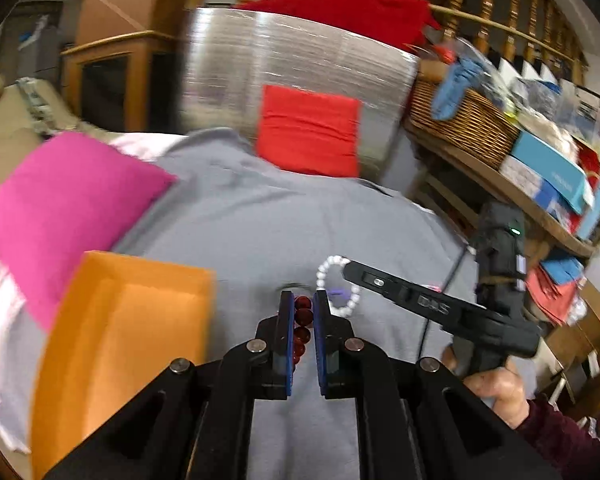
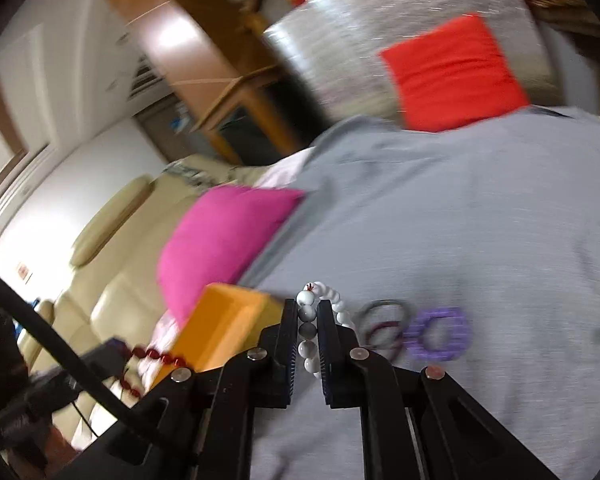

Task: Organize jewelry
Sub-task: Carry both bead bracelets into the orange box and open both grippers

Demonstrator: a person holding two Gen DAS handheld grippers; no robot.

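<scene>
Left gripper was clamped narrow on a red bead bracelet, beads stacked between the blue pads; right gripper was likewise pinched on a white bead bracelet, loop hanging out to the right of the jaws; both pieces were lifted clear of the grey cloth; orange box sat at the near left, just beside the left gripper, its open inside facing up, likely the drop spot; a purple ring-shaped band and thin dark bangles lay on the cloth, near right, not yet sorted; frames were blurred, so bead count unclear; to do this step well, judged: keep both grips firm during the carry since round beads could roll out of flat pads; bring each bracelet well over the box rim before letting go; release one at a time so strands do not tangle; keep the right tool's cable away from the red beads; pink cushion at far left was not in the path
</scene>
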